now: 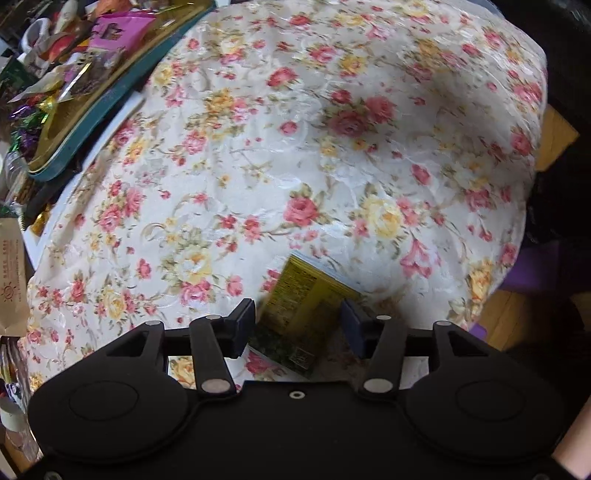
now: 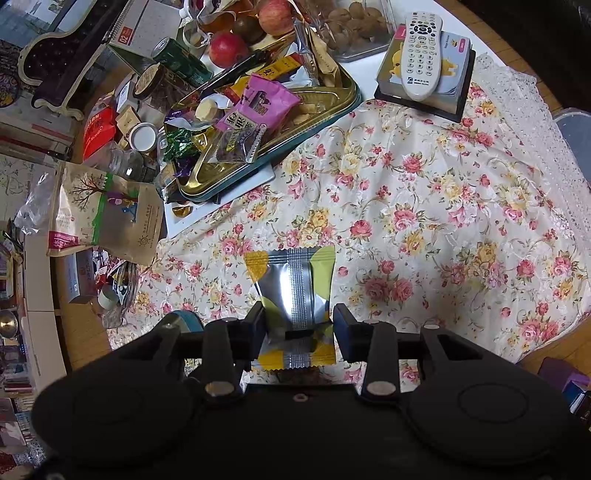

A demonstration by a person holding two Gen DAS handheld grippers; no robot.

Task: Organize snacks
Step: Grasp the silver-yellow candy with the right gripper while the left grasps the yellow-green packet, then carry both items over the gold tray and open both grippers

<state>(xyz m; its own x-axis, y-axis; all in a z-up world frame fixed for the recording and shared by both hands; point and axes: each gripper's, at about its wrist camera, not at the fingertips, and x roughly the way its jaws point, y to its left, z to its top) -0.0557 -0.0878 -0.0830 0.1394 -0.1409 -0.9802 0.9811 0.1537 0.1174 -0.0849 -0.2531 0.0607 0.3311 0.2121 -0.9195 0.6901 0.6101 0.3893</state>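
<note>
Floral cloth [image 1: 295,147] covers the desk across most of the left wrist view. At the upper left edge sits a gold tray [image 1: 70,129] with a teal rim, heaped with wrapped snacks, a pink packet [image 1: 118,31] among them. Low in the frame the left claw [image 1: 297,317] stands released, its jaws spread wide; a yellow-green packet [image 1: 303,306] lies flat on the cloth between them, and neither pad presses it.

Seen from the right wrist, the same cloth fills the centre and right, with the cluttered tray at upper left. A white remote [image 2: 421,55] rests on a box at the upper right, and a brown paper bag [image 2: 103,214] lies at the left. At lower centre the right claw [image 2: 299,330] is clenched on a silver and yellow sachet [image 2: 295,280], both pads against its lower sides, its sealed top edge pointing up the frame.
</note>
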